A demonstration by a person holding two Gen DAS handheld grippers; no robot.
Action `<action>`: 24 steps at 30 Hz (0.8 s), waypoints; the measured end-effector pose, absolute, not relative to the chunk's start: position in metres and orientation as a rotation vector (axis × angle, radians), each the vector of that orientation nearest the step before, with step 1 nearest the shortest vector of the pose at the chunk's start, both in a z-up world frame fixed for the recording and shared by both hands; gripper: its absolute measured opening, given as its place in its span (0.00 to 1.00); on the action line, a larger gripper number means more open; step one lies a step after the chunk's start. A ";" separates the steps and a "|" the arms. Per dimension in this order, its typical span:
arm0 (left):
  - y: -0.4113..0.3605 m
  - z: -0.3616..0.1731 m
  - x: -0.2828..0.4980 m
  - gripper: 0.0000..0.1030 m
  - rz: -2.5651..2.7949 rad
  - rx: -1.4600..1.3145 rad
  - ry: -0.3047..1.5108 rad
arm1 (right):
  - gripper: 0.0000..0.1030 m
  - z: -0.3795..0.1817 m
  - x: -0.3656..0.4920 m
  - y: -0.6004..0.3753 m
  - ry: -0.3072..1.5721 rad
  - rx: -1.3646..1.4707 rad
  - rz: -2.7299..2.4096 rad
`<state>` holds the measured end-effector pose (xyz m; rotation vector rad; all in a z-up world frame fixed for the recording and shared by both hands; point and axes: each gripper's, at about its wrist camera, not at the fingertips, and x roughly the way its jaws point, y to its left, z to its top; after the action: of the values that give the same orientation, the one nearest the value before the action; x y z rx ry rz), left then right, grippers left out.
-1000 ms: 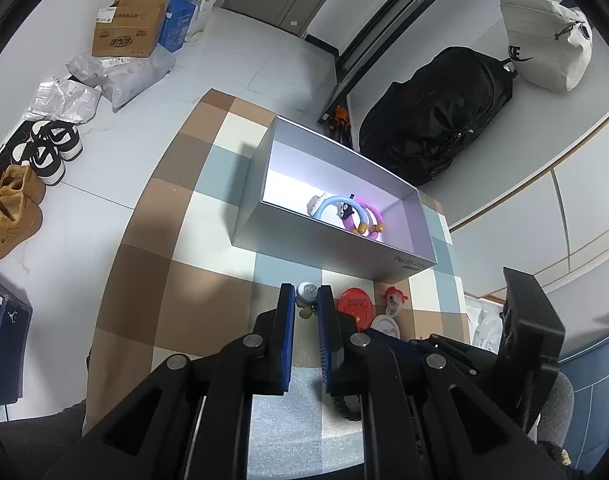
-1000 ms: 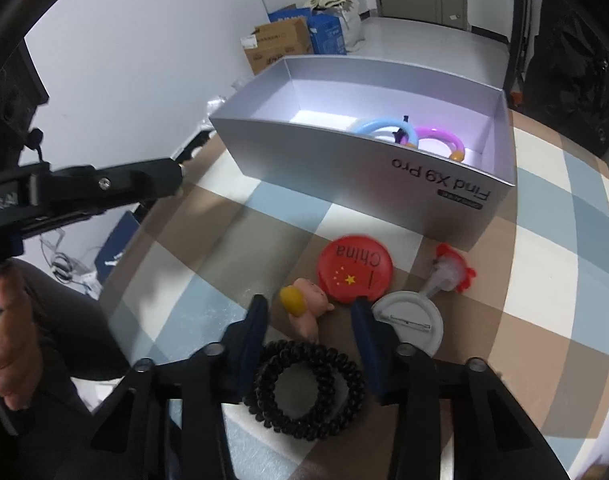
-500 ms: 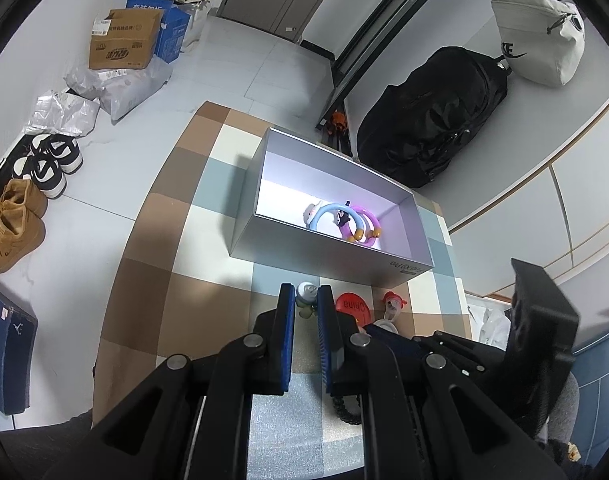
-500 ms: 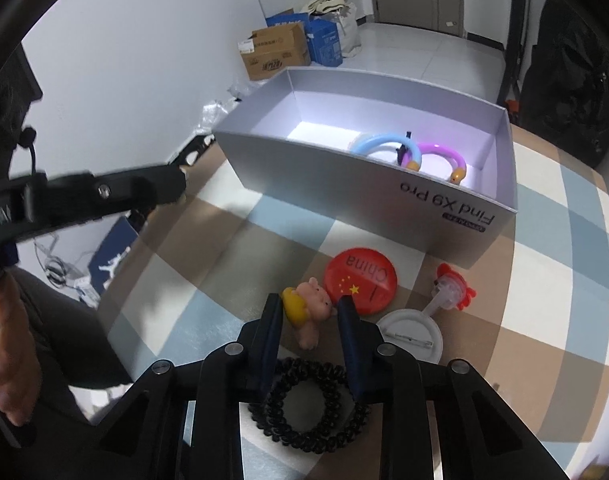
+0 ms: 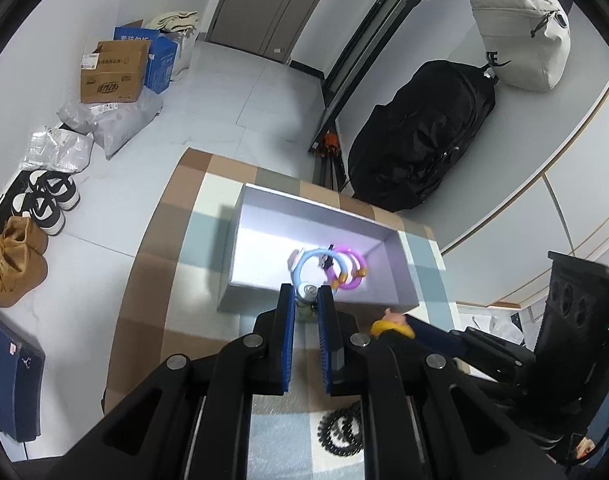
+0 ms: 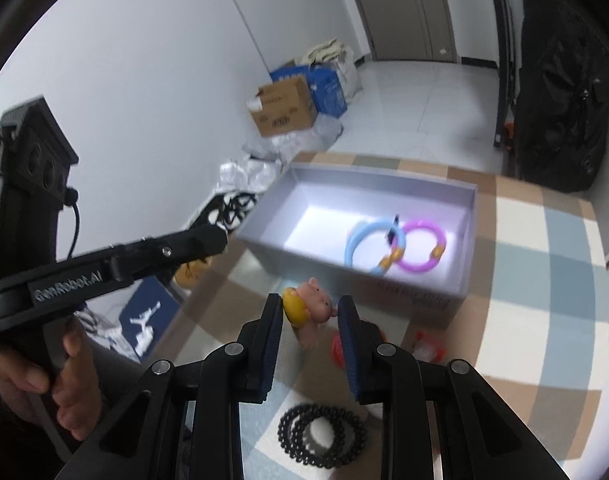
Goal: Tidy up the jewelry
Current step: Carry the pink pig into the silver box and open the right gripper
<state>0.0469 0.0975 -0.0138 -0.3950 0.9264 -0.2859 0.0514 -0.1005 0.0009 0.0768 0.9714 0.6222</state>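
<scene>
Right wrist view shows the right gripper clamped on a pink pig figure, lifted above the checked cloth just in front of the grey box, where a blue bracelet and a purple bracelet lie touching. A black coil hair tie lies on the cloth below. Left gripper appears to pinch a small silver-topped charm at the box's near wall, though its shape is hard to make out

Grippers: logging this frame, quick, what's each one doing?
Left gripper: shut on a small charm.
Right gripper: shut on the pig toy.
</scene>
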 end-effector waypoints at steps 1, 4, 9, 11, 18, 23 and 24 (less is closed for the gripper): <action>0.096 -0.014 0.049 0.06 -0.286 -0.396 0.927 | 0.26 0.004 0.054 -0.103 0.963 0.090 0.620; 0.090 -0.013 0.058 0.06 -0.285 -0.385 0.930 | 0.26 0.008 0.062 -0.111 0.956 0.163 0.616; 0.080 -0.010 0.075 0.06 -0.289 -0.378 0.926 | 0.26 0.014 0.077 -0.122 0.940 0.218 0.601; 0.078 -0.009 0.080 0.06 -0.289 -0.378 0.927 | 0.26 0.015 0.082 -0.122 0.933 0.225 0.600; 0.070 -0.016 0.099 0.06 -0.293 -0.375 0.958 | 0.26 0.011 0.106 -0.123 0.934 0.230 0.573; 0.065 -0.023 0.109 0.06 -0.296 -0.378 0.993 | 0.26 0.002 0.121 -0.128 0.950 0.244 0.547; 0.065 -0.025 0.112 0.06 -0.296 -0.381 1.000 | 0.26 0.000 0.125 -0.130 0.957 0.251 0.538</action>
<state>0.1116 0.0646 -0.0249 -0.3813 0.9997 -0.2960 0.1246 -0.1302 -0.0002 0.2510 0.9572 0.5382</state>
